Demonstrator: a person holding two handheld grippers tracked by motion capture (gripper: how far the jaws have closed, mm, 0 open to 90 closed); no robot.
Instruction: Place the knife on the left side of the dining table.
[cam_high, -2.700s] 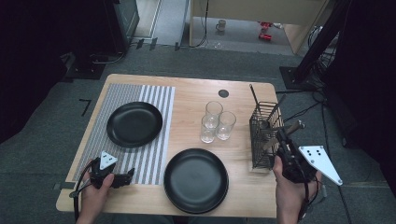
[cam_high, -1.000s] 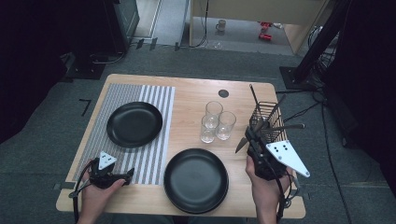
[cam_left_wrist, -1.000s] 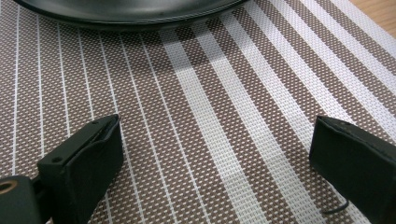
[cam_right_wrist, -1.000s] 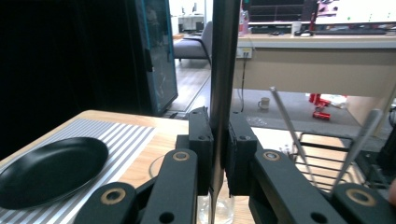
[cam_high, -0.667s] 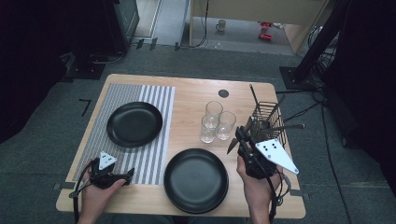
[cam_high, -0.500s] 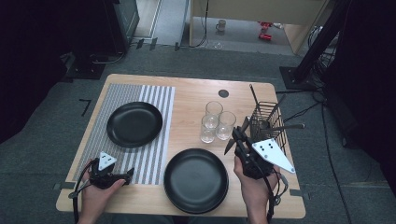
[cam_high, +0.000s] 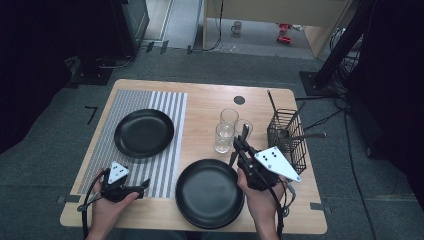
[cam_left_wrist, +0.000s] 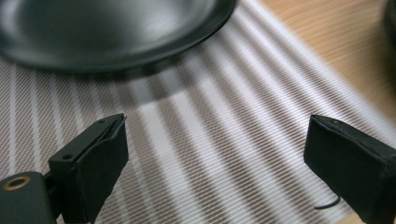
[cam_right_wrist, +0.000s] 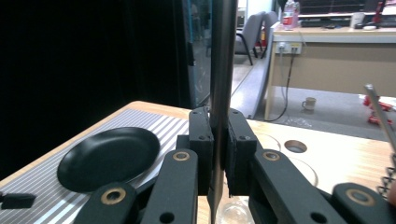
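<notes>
Plates: two black ones (cam_high: 144, 133) (cam_high: 209, 193); three glasses (cam_high: 224, 138). Right gripper (cam_high: 240, 145), raised between near plate and wire basket (cam_high: 287, 136), clamps a metal utensil (cam_right_wrist: 220, 60) upright. Left gripper (cam_high: 142, 186) rests wide open, empty, on striped mat (cam_high: 165, 102).

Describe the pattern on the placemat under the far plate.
Grey and white stripes on the placemat, clearest in the high view.

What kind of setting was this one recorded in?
Probably an office or lab set up for recording, not a home: the wooden table stands on grey carpet among trailing cables, with a desk and office chairs behind.
</notes>
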